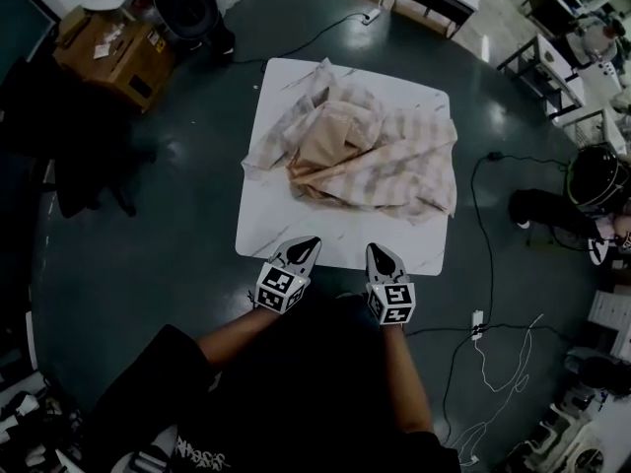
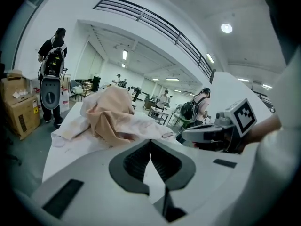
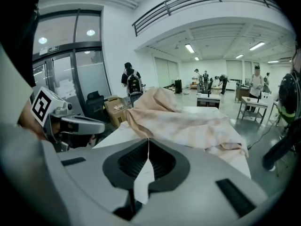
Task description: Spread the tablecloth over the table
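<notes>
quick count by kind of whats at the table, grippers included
table: 1
tablecloth: 1, crumpled in a heap on the table
grippers: 2, left gripper and right gripper, both shut and empty
total: 4

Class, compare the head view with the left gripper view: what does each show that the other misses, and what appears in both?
Only the head view: the whole outline of the white table, the left gripper from above with its marker cube, and the person's forearms. Only the left gripper view: that gripper's jaws close up, shut with nothing between them, the balcony railing and the ceiling lights. Both: the crumpled tablecloth heaped on the table, and the right gripper.
</notes>
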